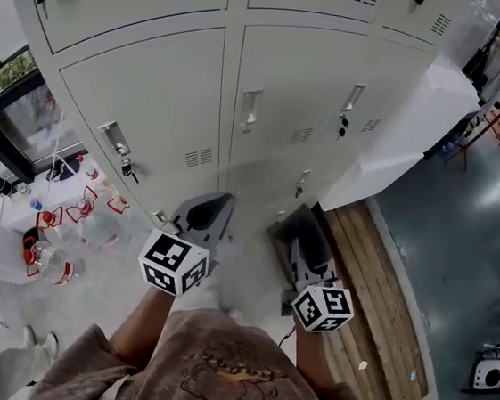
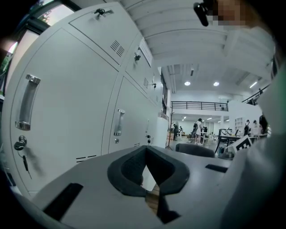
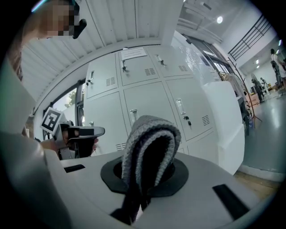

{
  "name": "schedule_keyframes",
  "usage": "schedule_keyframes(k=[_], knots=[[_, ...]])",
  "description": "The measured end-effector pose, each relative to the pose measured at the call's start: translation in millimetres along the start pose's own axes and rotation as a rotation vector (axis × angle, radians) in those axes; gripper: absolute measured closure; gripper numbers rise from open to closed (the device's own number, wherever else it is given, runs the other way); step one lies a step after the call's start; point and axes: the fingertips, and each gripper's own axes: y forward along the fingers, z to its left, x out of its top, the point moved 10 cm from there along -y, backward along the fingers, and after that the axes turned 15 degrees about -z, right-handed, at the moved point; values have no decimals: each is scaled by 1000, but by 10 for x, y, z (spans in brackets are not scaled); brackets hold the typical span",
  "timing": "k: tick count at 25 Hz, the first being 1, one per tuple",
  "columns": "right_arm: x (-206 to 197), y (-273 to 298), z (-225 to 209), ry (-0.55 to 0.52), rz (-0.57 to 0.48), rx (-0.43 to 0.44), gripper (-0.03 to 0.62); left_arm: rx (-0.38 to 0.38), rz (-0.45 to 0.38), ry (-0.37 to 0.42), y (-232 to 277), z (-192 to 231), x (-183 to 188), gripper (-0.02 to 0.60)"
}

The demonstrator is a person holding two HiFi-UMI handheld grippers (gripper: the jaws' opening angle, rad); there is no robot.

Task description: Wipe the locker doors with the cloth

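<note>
Grey metal locker doors (image 1: 154, 94) with handles and vent slots rise in front of me. Both grippers are held low, close to my body and short of the doors. My right gripper (image 1: 303, 232) is shut on a folded grey cloth (image 3: 149, 147), which loops up out of its jaws (image 3: 147, 172). In the head view the cloth cannot be made out. My left gripper (image 1: 211, 213) points at the lower doors (image 2: 67, 112); its pads (image 2: 134, 170) meet at the tips with nothing between them. The right gripper view catches the left gripper (image 3: 100, 131) off to the left.
Keys (image 1: 129, 169) hang from some locks. Right of the lockers stands a white block (image 1: 411, 123), with wooden planking (image 1: 374, 289) along the floor beneath it. Plastic bottles (image 1: 54, 262) lie on the floor at left, near a window (image 1: 10, 104).
</note>
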Motion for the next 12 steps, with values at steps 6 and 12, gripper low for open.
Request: schedule_keyframes(k=[6,12], knots=[[-31,146,27,18,0,-3,557,-15,1,-16,72,121,10,584],[-29,261,62,11,-11,7,556,-35,-7,-19,142,208,27,583]])
